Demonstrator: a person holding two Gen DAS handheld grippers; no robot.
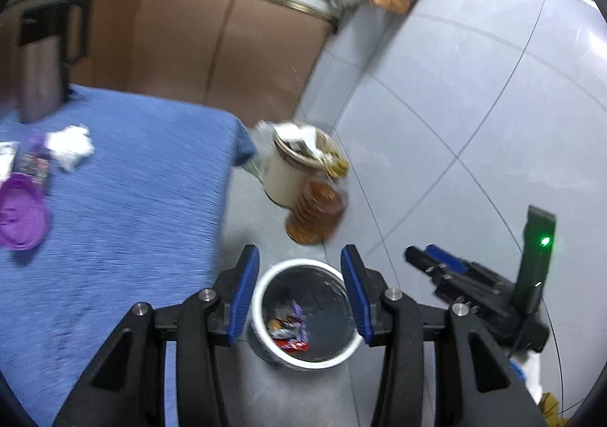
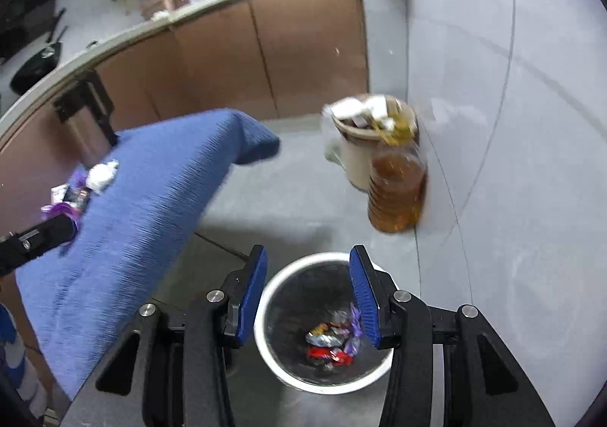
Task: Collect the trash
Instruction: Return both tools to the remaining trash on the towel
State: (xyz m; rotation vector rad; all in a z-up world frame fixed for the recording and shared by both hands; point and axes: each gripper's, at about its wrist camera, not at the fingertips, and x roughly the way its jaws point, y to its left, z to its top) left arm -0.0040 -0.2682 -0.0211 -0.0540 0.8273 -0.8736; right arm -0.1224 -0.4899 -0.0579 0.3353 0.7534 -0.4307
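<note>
Wrappers (image 2: 331,343) lie in the bin (image 1: 261,286) on the floor at 6 o'clock. The left gripper (image 1: 299,294) and right gripper (image 2: 308,298) hang above it, jaws apart, empty. A tissue (image 1: 72,146) lies on the blue table (image 1: 144,191) at 9 o'clock.

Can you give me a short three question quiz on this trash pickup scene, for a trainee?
1. True or false: the left gripper holds a wrapper.
2. Where do the candy wrappers lie? A) white bin B) blue tablecloth C) floor
3. Which piece of trash still on the tablecloth is white?

Key:
1. False; both it and the right gripper are open and empty.
2. A.
3. The crumpled tissue.
</note>
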